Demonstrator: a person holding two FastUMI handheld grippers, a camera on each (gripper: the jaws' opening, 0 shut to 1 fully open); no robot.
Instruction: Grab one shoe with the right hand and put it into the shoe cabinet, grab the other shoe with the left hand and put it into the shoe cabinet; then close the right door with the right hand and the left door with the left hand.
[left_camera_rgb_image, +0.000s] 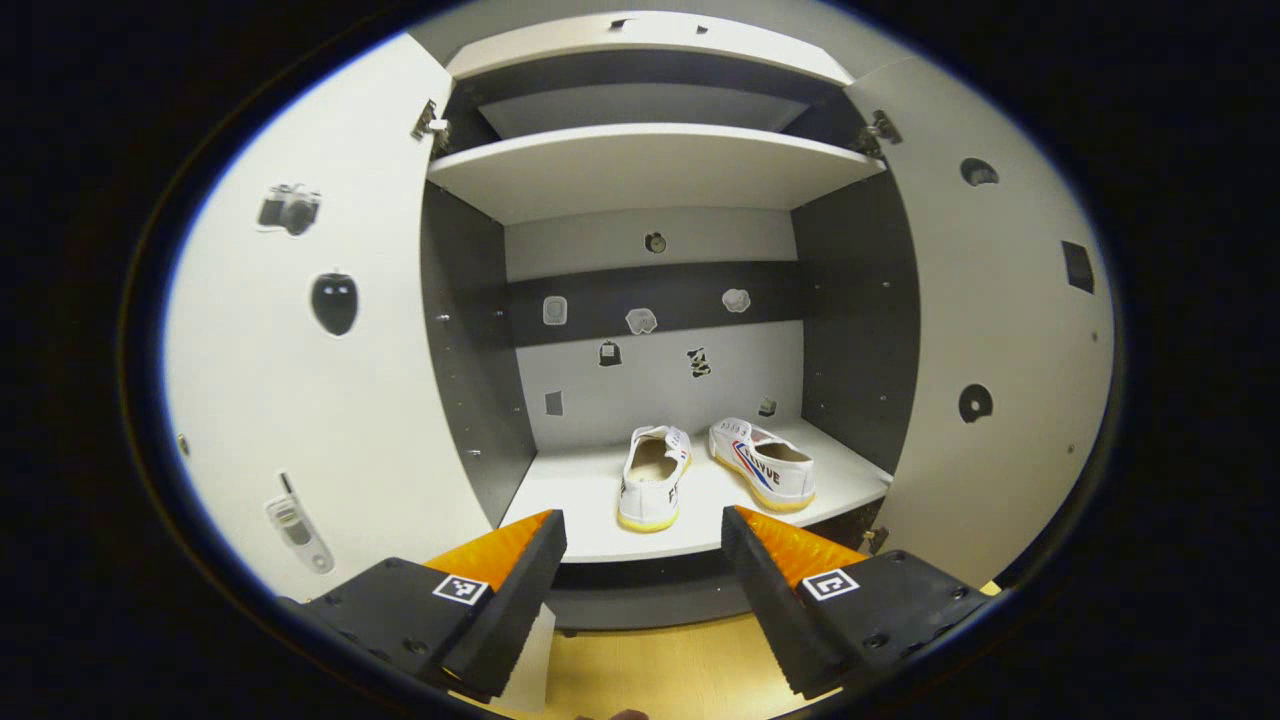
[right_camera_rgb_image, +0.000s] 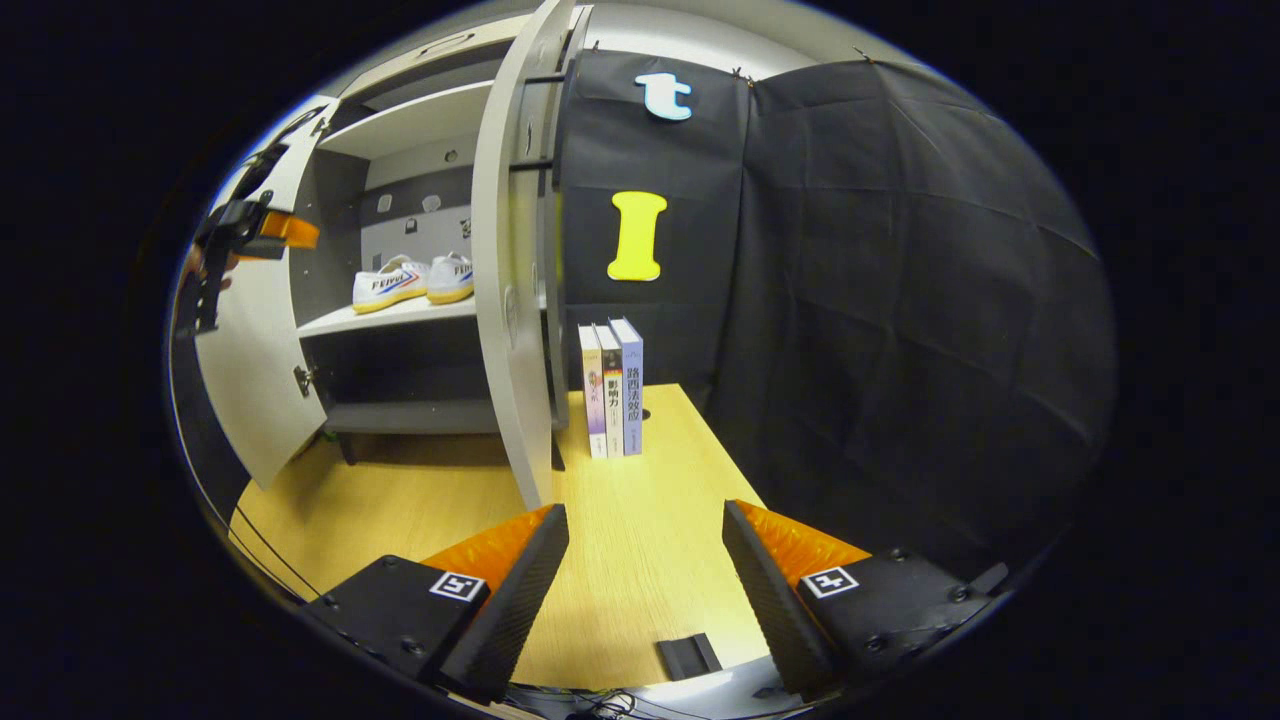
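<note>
Two white shoes with yellow soles stand side by side on the cabinet's lower shelf (left_camera_rgb_image: 590, 500): one shoe (left_camera_rgb_image: 652, 477) on the left, the other shoe (left_camera_rgb_image: 765, 463) on the right. Both doors hang open, the left door (left_camera_rgb_image: 300, 340) and the right door (left_camera_rgb_image: 1000, 330). My left gripper (left_camera_rgb_image: 643, 545) is open in front of the shelf, apart from the shoes, holding nothing. In the right gripper view the shoes (right_camera_rgb_image: 412, 280) sit on the shelf behind the right door's edge (right_camera_rgb_image: 510, 270). My right gripper (right_camera_rgb_image: 645, 540) is open over the wooden table (right_camera_rgb_image: 640, 530), right of that door.
Three upright books (right_camera_rgb_image: 612, 388) stand on the table against the black cloth wall, just right of the right door. A small dark block (right_camera_rgb_image: 688, 655) lies near the table's front edge. The other gripper (right_camera_rgb_image: 250, 235) shows far left by the left door.
</note>
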